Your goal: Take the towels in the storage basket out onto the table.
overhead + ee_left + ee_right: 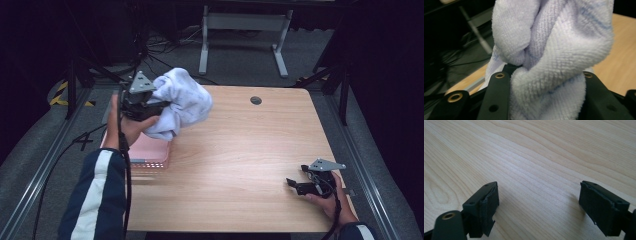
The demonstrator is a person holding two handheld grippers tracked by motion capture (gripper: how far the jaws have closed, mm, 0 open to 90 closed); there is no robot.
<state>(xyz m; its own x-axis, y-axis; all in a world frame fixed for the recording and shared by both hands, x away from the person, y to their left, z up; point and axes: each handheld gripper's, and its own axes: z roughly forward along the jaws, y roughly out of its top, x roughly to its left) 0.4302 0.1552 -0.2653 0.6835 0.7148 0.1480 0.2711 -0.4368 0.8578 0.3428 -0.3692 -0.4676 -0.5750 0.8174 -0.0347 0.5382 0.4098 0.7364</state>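
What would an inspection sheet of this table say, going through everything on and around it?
Surface: wooden table, round grommet hole near the far edge.
Job's things: pale towel, bunched, held up off the table above its left far corner; pink basket below it at the left edge.
Clutter: nothing seen.
Grippers: left gripper clamped on the towel; right gripper open, nothing between its jaws, low over the wood at the near right.
Cables: black cable trailing along the left sleeve; loose wires on the floor behind.
Surroundings: dark room, grey carpet, white desk frame behind, yellow-black tape on the floor at left.
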